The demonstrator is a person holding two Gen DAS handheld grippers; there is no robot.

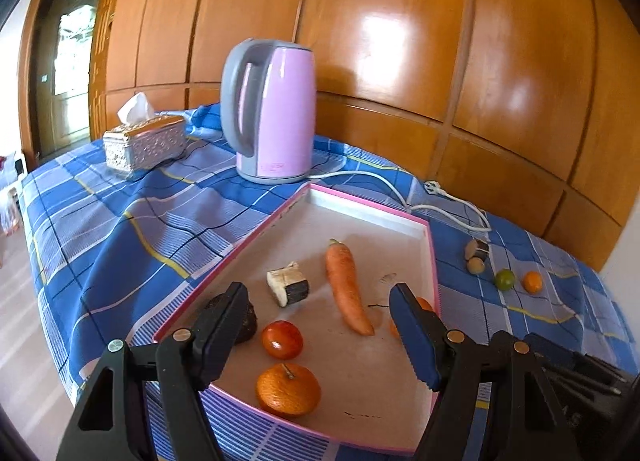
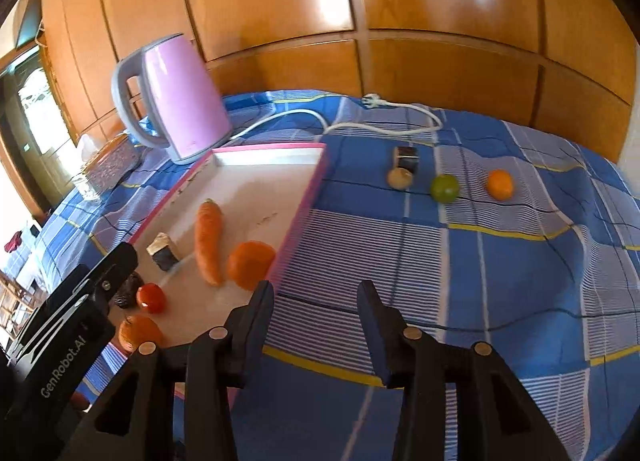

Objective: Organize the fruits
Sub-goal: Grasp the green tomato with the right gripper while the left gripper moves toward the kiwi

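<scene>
Left wrist view looks down on my pink-rimmed tray, which sits on the blue checked cloth just in front of the lilac kettle. Lying in the tray are a long carrot, a white chunk with a dark end, a glossy red fruit, a mandarin with its stem up at the near rim, a dark lump partly behind my finger, and another orange fruit against the right wall. My left gripper hangs tilted down over the near end of the tray, jaws spread wide with nothing between them. Off the tray to the right, on the cloth, a small brown fruit touches a dark-and-pale piece, with a green lime and a small orange spaced further along. My right gripper points down over bare cloth just outside the tray's right wall, jaws parted and empty.
</scene>
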